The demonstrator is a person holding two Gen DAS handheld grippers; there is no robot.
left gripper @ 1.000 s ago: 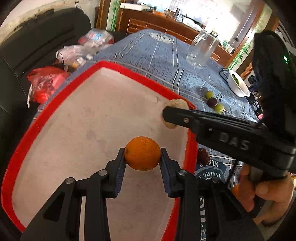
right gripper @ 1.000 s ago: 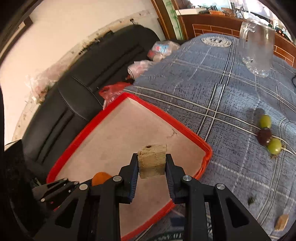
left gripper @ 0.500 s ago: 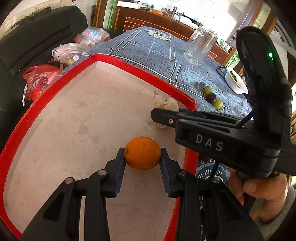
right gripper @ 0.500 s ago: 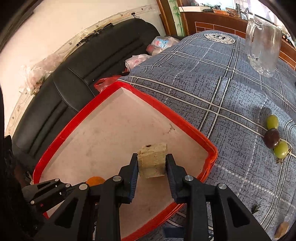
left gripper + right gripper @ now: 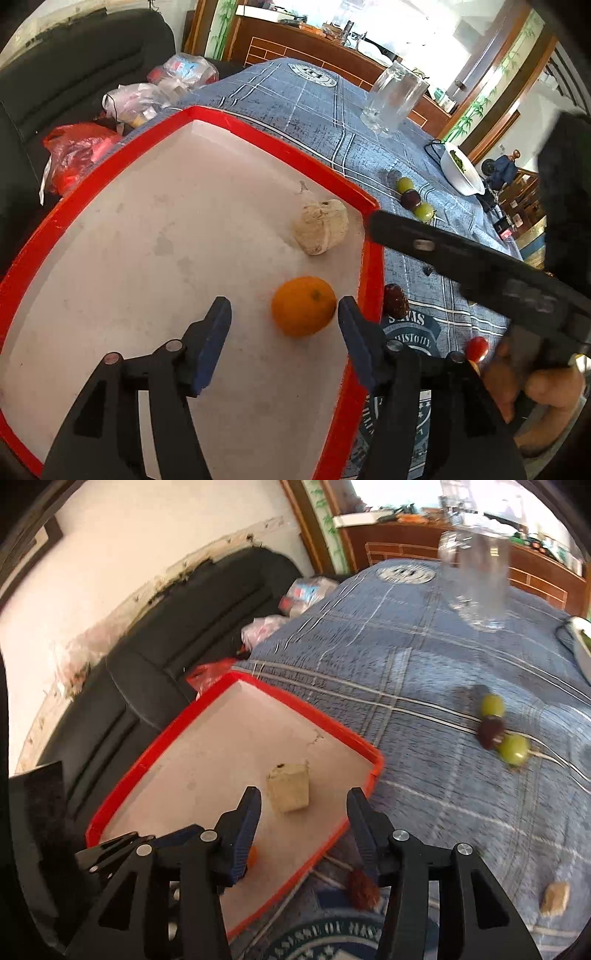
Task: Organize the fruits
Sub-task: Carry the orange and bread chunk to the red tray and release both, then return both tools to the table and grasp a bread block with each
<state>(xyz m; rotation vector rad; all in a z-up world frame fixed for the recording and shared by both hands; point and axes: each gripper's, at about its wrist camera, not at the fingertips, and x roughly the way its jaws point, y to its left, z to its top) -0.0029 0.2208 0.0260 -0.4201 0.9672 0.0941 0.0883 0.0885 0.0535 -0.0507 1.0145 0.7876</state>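
Blue plaid cloth covers the tabletop [image 5: 314, 110], where the red-rimmed tray [image 5: 258, 136] already holds the orange [image 5: 303, 306] and a beige chunk [image 5: 289, 788], both between opening, untouching tool jaws—left tool [image 5: 282, 325], right tool [image 5: 303, 812]—while the skewered grapes [image 5: 498, 731], a dark fruit [image 5: 362, 886] and another chunk [image 5: 554, 897] remain outside.

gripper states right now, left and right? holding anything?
Left hand-held gripper: opening, orange lies free on red tray.
Right hand-held gripper: opening, beige chunk released on the tray.
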